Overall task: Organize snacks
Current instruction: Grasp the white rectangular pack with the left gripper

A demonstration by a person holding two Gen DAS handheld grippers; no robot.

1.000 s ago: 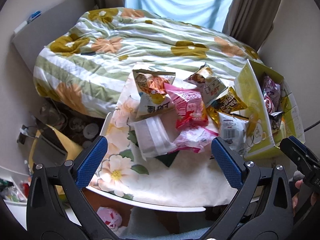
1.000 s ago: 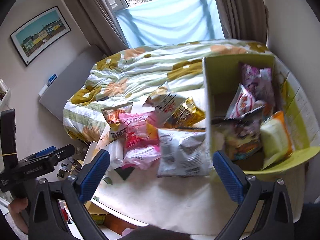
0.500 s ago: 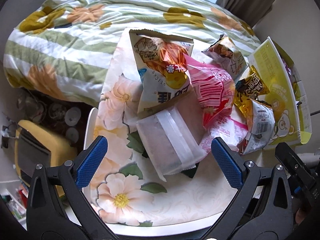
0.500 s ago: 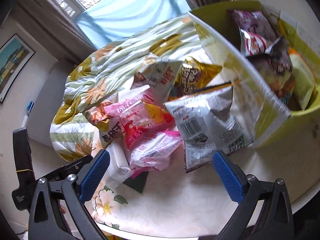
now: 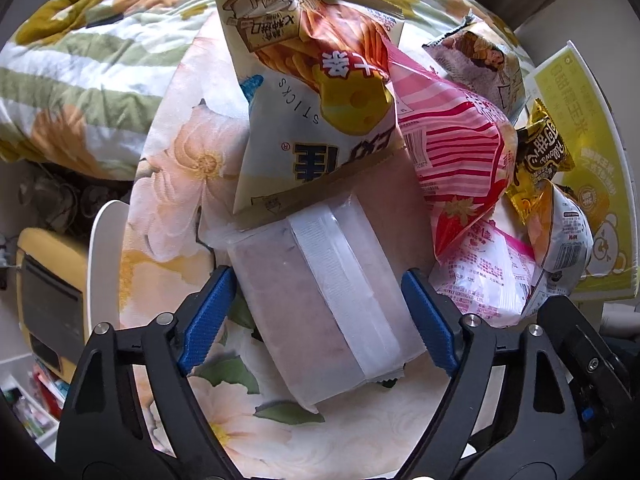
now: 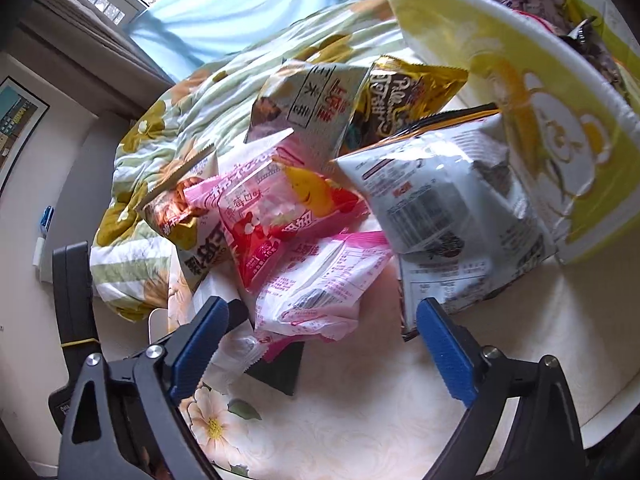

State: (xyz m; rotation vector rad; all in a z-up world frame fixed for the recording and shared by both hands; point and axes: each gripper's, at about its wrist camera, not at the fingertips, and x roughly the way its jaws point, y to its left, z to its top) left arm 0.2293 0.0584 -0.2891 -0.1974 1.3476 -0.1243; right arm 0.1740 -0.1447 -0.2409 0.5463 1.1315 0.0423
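A heap of snack bags lies on the round table's floral cloth point(image 5: 172, 168). My left gripper point(image 5: 316, 280) points steeply down with its jaws closing. A frosted packet with a white band point(image 5: 328, 300) sits between its blue pads point(image 5: 208, 320), which stand right at its sides without visibly squeezing it. A cheese-sticks bag point(image 5: 312, 112) and a pink striped bag point(image 5: 452, 136) overlap the packet's far end. My right gripper point(image 6: 322, 306) is also closing, over a pink-and-white packet point(image 6: 320, 288) that its pads do not touch. A grey-white bag point(image 6: 448, 208) leans on the yellow box point(image 6: 520, 80).
The yellow box point(image 5: 580, 160) at the right holds several more snacks. A flowered quilt point(image 5: 80, 60) covers the bed behind the table. A gold bag point(image 6: 400, 96) lies at the back of the heap. Below the table's left edge sits a yellow case point(image 5: 44, 280).
Both grippers have come down close over the snack heap and their jaws have narrowed. The left now straddles the frosted packet. The right has rolled and hangs over the pink-and-white packet.
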